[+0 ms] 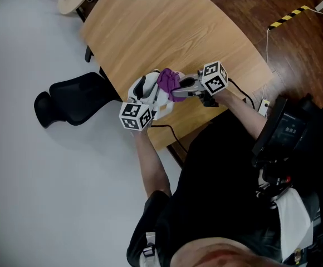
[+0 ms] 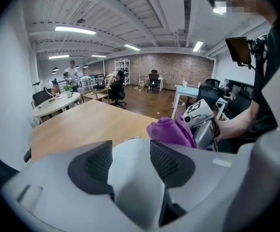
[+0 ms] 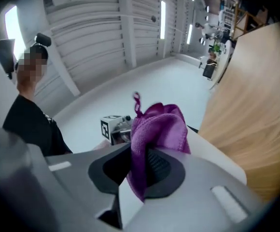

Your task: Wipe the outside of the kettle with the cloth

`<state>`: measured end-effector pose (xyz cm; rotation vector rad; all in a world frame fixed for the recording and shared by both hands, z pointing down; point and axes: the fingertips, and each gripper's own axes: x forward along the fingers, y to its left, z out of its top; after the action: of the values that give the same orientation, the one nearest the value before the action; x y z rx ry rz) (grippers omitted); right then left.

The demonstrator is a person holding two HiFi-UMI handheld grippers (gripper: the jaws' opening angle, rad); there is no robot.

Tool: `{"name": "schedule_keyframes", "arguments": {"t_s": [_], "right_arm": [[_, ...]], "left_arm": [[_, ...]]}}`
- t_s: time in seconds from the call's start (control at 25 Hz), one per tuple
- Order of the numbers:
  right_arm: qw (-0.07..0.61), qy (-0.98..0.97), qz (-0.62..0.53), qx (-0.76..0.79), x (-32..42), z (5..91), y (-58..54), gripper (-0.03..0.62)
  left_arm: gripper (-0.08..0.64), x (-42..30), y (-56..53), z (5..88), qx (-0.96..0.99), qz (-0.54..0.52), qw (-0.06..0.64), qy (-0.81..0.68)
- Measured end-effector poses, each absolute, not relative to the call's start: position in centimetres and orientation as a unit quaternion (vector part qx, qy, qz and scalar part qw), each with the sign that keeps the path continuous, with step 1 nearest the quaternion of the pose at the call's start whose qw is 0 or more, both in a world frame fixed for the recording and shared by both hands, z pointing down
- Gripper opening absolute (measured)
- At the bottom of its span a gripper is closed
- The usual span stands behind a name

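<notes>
Purple cloth, one, in right gripper; one kettle in left gripper

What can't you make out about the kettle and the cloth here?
- Spout, lid and base of the kettle: head view, small, covered by the purple cloth and the grippers.
- Which kettle part the left gripper clamps: left gripper view, only a bare white surface shows.
- Where cloth meets kettle: right gripper view, the right gripper and the bunched cloth block it.
</notes>
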<state>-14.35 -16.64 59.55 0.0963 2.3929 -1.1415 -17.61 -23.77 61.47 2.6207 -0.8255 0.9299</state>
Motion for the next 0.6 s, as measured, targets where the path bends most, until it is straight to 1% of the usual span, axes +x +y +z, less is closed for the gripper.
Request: {"name": "schedule_keyframes", "arguments": {"t_s": [0.12,0.2,0.28,0.36,0.4,0.48,0.52,0.56,0.6], "right_arm": [[0.255,0.842,-0.471,0.058,-14.1,63.0,-16.4,0.057],[0.23,0.838,-0.494,0.034,-13.9,67.2,-17.1,0.057],[0.171,0.824,-0.54,-0.02,-14.3,73.3,-18.2,0.057],[0.076,0.775,-0.621,-0.087,-15.3,80.5,-18.4,0.057],[0.043,0.756,-0.644,-0.107,-15.7,82.3,-18.4,0.057],[0.009,0.75,-0.649,-0.126,-15.9,82.7,-18.6,0.057],[0.004,0.757,-0.64,-0.13,-15.9,82.1,-18.6,0.057],[0.011,0.767,-0.629,-0.127,-15.7,81.0,-18.6,0.057],[0.034,0.776,-0.619,-0.117,-15.3,79.4,-18.7,0.058]], "left_arm": [[0.115,-16.9,-23.0,61.6,0.898,0.32,0.118,-0.278],[0.117,-16.4,-22.7,61.6,0.9,0.321,0.118,-0.271],[0.117,-16.4,-22.6,61.8,0.9,0.321,0.115,-0.271],[0.116,-16.7,-22.7,62.0,0.9,0.32,0.111,-0.273],[0.115,-16.9,-22.8,61.9,0.901,0.318,0.111,-0.274],[0.115,-17.3,-22.8,61.8,0.901,0.316,0.113,-0.274],[0.115,-17.5,-22.8,61.8,0.902,0.315,0.115,-0.273],[0.116,-17.6,-22.7,61.9,0.902,0.315,0.116,-0.271],[0.117,-17.6,-22.7,62.0,0.902,0.315,0.116,-0.271]]}}
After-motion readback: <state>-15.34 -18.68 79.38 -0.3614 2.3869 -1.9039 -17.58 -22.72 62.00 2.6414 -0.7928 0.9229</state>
